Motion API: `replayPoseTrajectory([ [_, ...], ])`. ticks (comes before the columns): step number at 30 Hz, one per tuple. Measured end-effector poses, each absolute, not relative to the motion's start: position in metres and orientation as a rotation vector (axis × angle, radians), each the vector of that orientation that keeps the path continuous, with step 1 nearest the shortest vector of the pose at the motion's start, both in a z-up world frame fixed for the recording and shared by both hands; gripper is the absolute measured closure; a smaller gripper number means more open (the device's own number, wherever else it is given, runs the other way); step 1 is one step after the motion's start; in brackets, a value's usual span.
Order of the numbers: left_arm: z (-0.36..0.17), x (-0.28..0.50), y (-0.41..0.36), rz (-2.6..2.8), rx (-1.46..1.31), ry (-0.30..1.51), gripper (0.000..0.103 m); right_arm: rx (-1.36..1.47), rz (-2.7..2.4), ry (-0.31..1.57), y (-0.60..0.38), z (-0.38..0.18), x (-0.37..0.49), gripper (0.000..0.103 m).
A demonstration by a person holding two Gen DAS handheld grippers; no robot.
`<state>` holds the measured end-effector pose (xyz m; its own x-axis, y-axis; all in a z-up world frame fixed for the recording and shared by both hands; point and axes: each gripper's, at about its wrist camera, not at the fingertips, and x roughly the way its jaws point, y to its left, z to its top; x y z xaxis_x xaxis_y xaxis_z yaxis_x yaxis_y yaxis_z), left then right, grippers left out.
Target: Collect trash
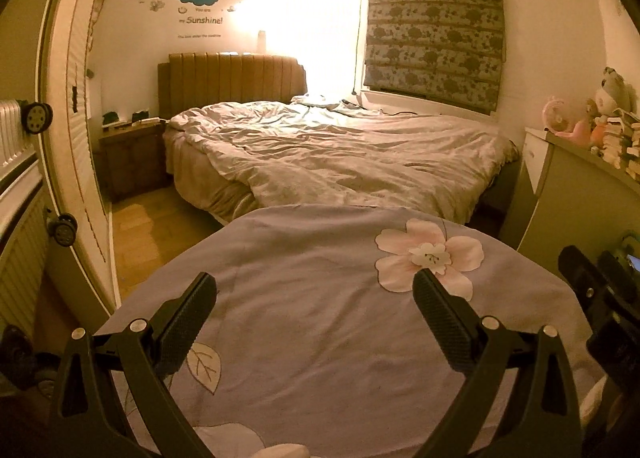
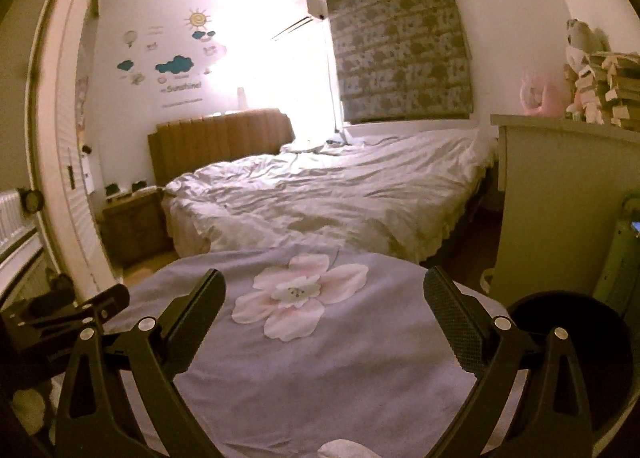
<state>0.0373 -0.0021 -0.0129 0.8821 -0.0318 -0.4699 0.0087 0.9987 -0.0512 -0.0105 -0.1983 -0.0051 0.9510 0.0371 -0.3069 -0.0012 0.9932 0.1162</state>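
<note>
My left gripper [image 1: 316, 282] is open over a table draped in a lavender cloth [image 1: 320, 338] printed with a pink flower [image 1: 430, 254]. Nothing lies between its fingers. My right gripper [image 2: 325, 278] is also open and empty above the same cloth [image 2: 320, 378], near the flower [image 2: 298, 294]. A small white lump [image 2: 344, 449] shows at the bottom edge of the right wrist view, and a similar white lump [image 1: 280, 451] in the left wrist view; what it is I cannot tell. A dark round container [image 2: 560, 342] stands low at the right.
An unmade bed [image 1: 340, 154] with a brown headboard fills the room beyond the table. A nightstand [image 1: 132, 154] stands at its left. A pale cabinet [image 2: 560, 198] with stacked books and plush toys is on the right. A radiator [image 1: 20, 186] and a door frame are on the left.
</note>
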Motion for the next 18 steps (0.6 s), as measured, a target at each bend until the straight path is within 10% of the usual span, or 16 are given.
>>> replayPoseTrajectory([
  [18, -0.025, 0.033, 0.008, -0.028, -0.063, 0.510, 0.006, 0.099, 0.044, 0.278, -0.193, -0.013, -0.016, 0.005],
])
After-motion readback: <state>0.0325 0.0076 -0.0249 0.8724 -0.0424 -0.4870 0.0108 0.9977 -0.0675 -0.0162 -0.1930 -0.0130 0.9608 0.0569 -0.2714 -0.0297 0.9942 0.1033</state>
